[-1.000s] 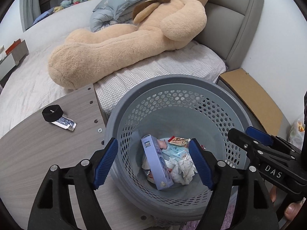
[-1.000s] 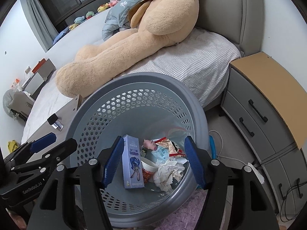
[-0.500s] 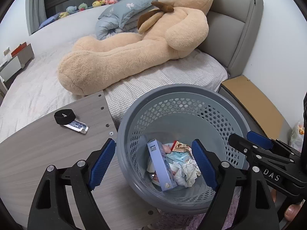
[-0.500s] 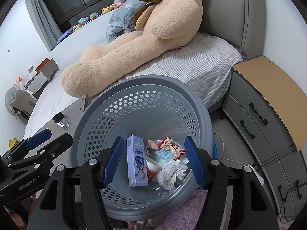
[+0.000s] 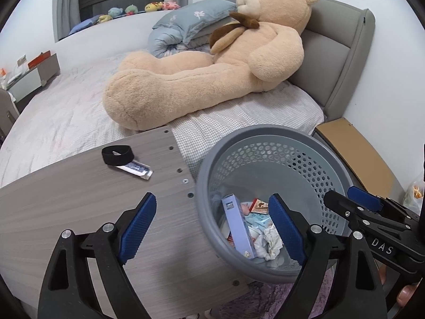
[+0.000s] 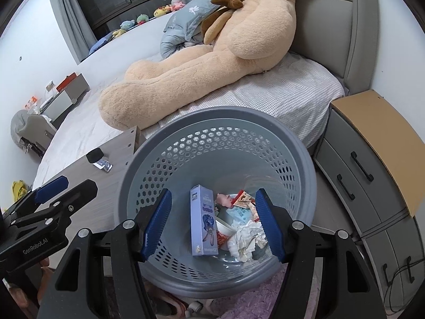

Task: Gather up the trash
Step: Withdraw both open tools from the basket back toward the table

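A grey perforated trash basket (image 5: 334, 159) (image 6: 305, 156) stands beside a wooden table (image 5: 66, 207). Inside lie a light-blue carton (image 5: 237, 226) (image 6: 203, 226), crumpled white paper (image 5: 268, 242) (image 6: 247, 239), snack wrappers (image 6: 243, 199) and a paper cup (image 6: 223, 230). My left gripper (image 5: 211, 228) is open and empty above the table edge and the basket's left rim. My right gripper (image 6: 213, 226) is open and empty above the basket's inside. On the table lie a black band (image 5: 118, 155) (image 6: 94, 155) and a small blue-white packet (image 5: 136, 169) (image 6: 104, 164).
A bed (image 5: 66, 101) with a big tan teddy bear (image 5: 212, 61) (image 6: 212, 53) and a blue pillow (image 5: 194, 24) lies behind. A grey nightstand with a brown top (image 6: 372, 143) stands right of the basket. A purple rug (image 6: 252, 300) covers the floor.
Both grippers have pulled back and up from the basket, so it looks smaller. The left one has shifted left over the table. Both stay open.
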Demonstrator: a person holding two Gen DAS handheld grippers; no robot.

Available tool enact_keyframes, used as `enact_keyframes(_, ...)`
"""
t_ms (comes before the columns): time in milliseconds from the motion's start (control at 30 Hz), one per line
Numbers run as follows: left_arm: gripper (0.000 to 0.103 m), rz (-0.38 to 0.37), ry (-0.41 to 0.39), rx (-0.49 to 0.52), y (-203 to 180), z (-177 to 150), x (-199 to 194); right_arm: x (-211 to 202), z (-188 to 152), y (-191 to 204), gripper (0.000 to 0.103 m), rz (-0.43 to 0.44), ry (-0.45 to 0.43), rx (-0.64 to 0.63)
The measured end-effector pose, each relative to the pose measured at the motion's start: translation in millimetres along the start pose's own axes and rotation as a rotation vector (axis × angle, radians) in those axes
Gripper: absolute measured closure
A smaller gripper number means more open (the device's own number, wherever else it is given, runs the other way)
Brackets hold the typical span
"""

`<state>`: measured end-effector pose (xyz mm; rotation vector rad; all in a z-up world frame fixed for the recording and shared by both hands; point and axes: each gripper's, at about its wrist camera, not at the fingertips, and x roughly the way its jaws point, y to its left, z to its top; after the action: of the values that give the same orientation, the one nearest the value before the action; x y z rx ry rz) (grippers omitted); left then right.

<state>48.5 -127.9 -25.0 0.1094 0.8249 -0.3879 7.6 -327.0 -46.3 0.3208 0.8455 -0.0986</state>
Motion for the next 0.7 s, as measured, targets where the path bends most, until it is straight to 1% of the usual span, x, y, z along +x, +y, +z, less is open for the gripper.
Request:
enact_keyframes(333,0.018,0.041,-0.025,-0.063,42,-6,-12,1,2,38,0.040,0.017,0.003,-0.060)
enact_keyframes(533,0.017,0.081,-0.040,-0.111,76,-12,-17,9,5,71,0.040,0.037,0.015,-0.118)
enact_keyframes(700,0.016,0.118,-0.030,-0.159,108,-19,-17,22,8,98,0.040,0.064,0.028,-0.171)
